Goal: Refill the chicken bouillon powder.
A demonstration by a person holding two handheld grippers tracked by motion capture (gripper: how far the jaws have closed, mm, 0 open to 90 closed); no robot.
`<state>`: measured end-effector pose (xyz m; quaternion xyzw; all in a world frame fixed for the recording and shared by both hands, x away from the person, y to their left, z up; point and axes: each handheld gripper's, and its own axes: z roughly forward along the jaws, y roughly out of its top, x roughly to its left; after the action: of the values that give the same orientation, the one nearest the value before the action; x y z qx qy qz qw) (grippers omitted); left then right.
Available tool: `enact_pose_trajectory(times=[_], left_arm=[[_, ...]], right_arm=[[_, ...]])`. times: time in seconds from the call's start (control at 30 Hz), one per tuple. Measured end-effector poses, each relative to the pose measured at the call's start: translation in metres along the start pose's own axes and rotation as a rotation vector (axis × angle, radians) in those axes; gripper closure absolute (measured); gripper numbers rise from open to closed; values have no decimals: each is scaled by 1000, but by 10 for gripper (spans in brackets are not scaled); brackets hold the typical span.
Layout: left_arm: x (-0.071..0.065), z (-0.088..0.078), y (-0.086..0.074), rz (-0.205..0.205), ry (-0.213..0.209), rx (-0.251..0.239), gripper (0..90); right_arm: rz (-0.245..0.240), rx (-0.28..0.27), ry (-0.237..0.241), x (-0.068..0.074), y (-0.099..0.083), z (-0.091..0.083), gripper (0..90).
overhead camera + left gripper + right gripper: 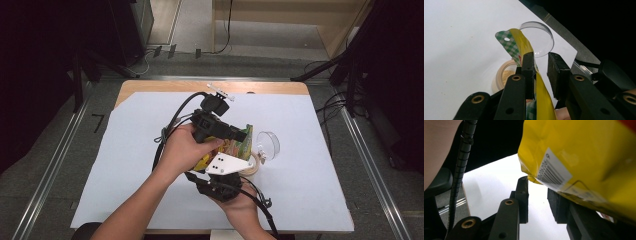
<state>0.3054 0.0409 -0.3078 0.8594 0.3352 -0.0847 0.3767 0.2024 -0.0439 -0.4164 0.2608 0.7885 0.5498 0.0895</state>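
- The yellow plastic snack pouch with a green-checked top edge point(239, 145) sits at the centre of the high view, held above the white paper table cover point(125, 175) between the two grippers.
- Left gripper point(541, 71): in its own view, bottom centre, the jaws stand apart; the pouch lies against the left pad, and whether it is gripped cannot be told.
- Right gripper point(537, 195): jaws spread, the pouch's barcoded bottom corner resting over the right pad, not pinched.
- A round beige container of crumbly filling point(505, 76) stands below the pouch, its clear domed plastic lid point(267, 142) off and just to its right.
- Judged progress: some contents appear transferred; removing the pouch and refitting the lid remain.
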Motion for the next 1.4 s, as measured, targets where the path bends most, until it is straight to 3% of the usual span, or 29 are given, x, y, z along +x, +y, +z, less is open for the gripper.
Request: enact_pose_trajectory(times=[0.13,0.43,0.77,1.1,1.4], left_arm=[[2,0,0,-9,-18,-3,768],[5,1,0,-13,-19,1,794],[8,-1,2,-8,-17,-19,763],[16,8,15,-17,-32,12,764],[23,10,12,-32,-46,1,763]], right_arm=[[-8,2,-8,0,-1,1,720],[-20,9,-14,-2,-2,3,714],[-30,10,-15,-2,4,0,721],[11,16,-20,-13,6,1,716],[25,48,-16,-17,6,4,702]])
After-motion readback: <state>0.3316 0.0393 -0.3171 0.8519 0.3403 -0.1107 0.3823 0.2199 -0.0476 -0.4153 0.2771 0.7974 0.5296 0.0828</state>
